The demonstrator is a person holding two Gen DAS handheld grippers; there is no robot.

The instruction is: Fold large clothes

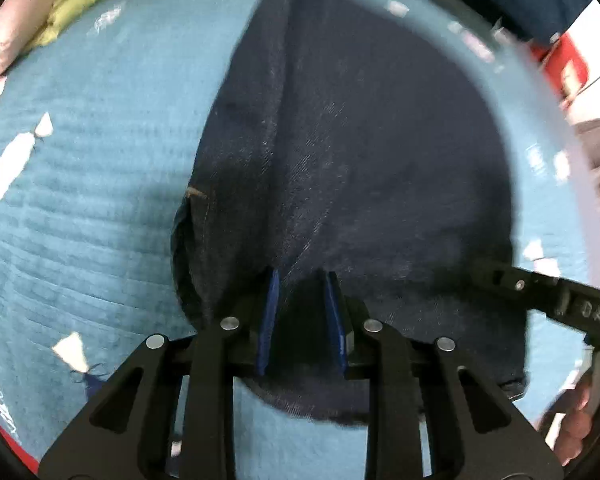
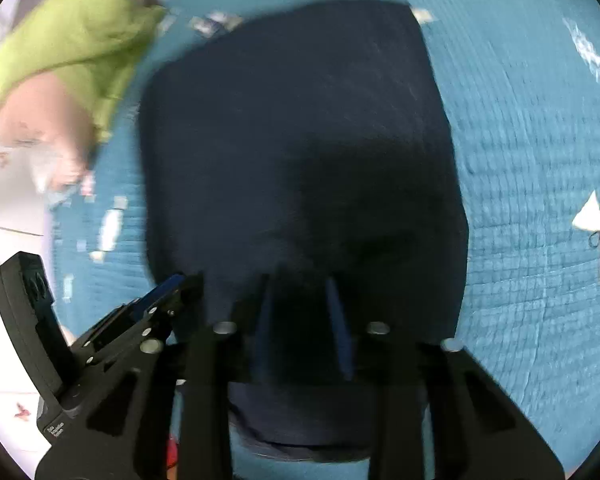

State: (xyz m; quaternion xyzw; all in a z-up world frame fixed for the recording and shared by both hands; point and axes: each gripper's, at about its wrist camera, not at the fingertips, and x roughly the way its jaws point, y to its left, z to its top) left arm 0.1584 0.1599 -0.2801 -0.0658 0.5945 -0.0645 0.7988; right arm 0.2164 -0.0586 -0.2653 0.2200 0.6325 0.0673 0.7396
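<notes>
A dark blue denim garment (image 1: 340,140) lies folded flat on a teal quilted bedspread (image 1: 100,200). My left gripper (image 1: 302,280) points down at its near end, blue pads apart, their tips resting on the denim with a soft ridge of cloth by the left pad. The right gripper's finger (image 1: 500,280) reaches in from the right onto the same end. In the blurred right wrist view the denim (image 2: 292,120) fills the middle. My right gripper (image 2: 300,284) stands on its near edge, pads apart; the gap is too dark to show cloth. The left gripper (image 2: 168,288) sits just to its left.
A green garment (image 2: 72,40) and a pink cloth (image 2: 48,120) lie at the bed's far left corner. The bedspread's edge (image 1: 540,112) curves along the right, with red and white items (image 1: 568,56) beyond. A hand (image 1: 576,432) holds the right gripper's handle.
</notes>
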